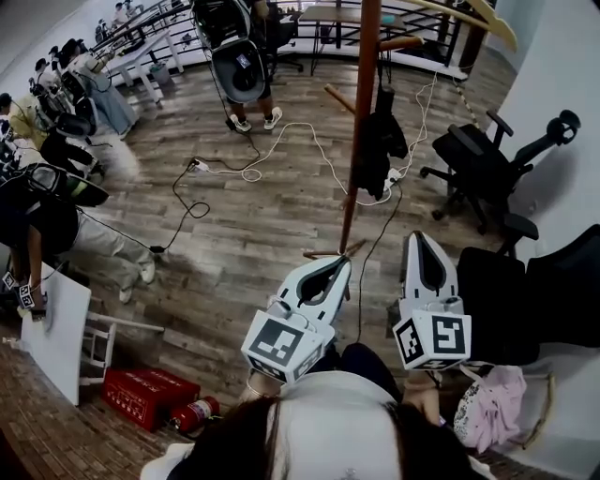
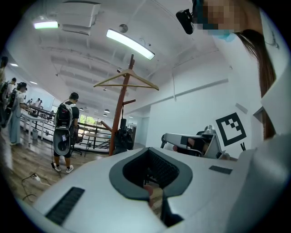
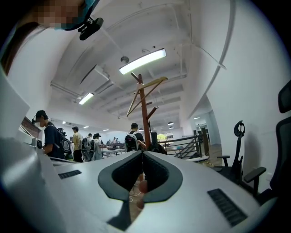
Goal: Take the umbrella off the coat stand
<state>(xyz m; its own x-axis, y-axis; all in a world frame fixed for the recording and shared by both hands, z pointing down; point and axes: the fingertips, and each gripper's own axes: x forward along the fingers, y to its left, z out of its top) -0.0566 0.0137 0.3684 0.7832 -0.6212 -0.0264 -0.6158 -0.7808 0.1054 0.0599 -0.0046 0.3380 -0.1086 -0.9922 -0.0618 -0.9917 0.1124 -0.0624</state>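
Note:
The coat stand (image 1: 361, 122) is a red-brown pole with pegs, standing on the wood floor ahead of me. A black folded umbrella (image 1: 380, 145) hangs from a peg on its right side. A wooden hanger (image 1: 469, 14) sits on top. My left gripper (image 1: 345, 263) is shut and empty, pointing at the foot of the pole. Beside it, my right gripper (image 1: 417, 236) is also shut and empty, short of the umbrella. The left gripper view shows the stand (image 2: 119, 113) and the umbrella (image 2: 122, 139) beyond the closed left gripper (image 2: 148, 149). In the right gripper view the stand (image 3: 144, 113) rises above the closed right gripper (image 3: 142, 152).
Black office chairs (image 1: 487, 169) stand by the white wall on the right. White and black cables (image 1: 281, 141) trail over the floor near the stand. A person with a backpack (image 1: 239, 56) stands beyond it. A red fire extinguisher (image 1: 192, 412) and a white table (image 1: 56, 337) are at lower left.

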